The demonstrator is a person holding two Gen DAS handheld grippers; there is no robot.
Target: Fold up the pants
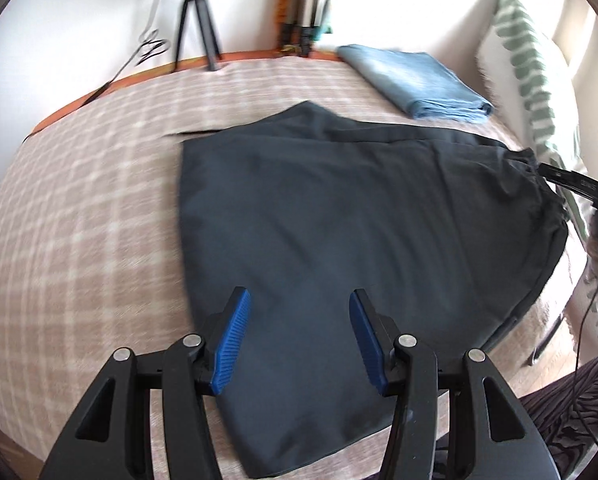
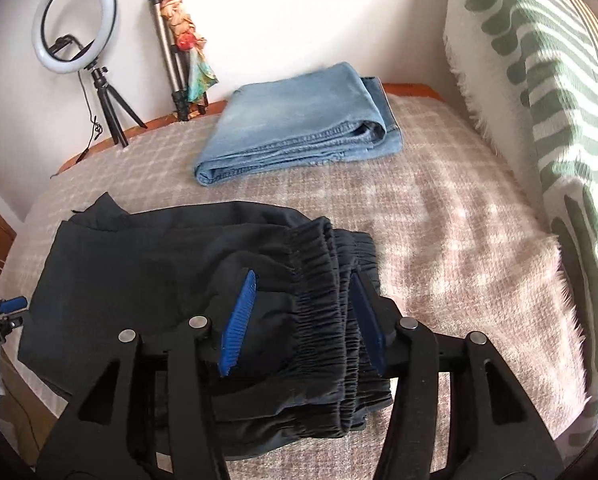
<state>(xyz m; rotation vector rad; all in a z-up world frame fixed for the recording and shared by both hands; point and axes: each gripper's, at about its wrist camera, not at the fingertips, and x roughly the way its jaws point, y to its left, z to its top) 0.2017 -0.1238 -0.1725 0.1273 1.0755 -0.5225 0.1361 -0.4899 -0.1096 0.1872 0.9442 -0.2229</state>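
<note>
Dark pants (image 1: 339, 208) lie folded flat on the plaid bedcover (image 1: 79, 200). My left gripper (image 1: 299, 294) hovers over their near end, open, with only flat cloth under the gap between its blue pads. In the right wrist view the same pants (image 2: 139, 264) end in a bunched elastic waistband (image 2: 319, 320). My right gripper (image 2: 303, 276) stands open astride that waistband. The gathered fabric lies between the fingers and neither pad presses on it.
Folded blue jeans (image 2: 299, 124) lie at the far side of the bed (image 2: 459, 240). A green-and-white pillow (image 2: 559, 120) stands along the right edge. A ring light on a tripod (image 2: 75, 20) and another tripod (image 1: 197, 16) stand by the wall.
</note>
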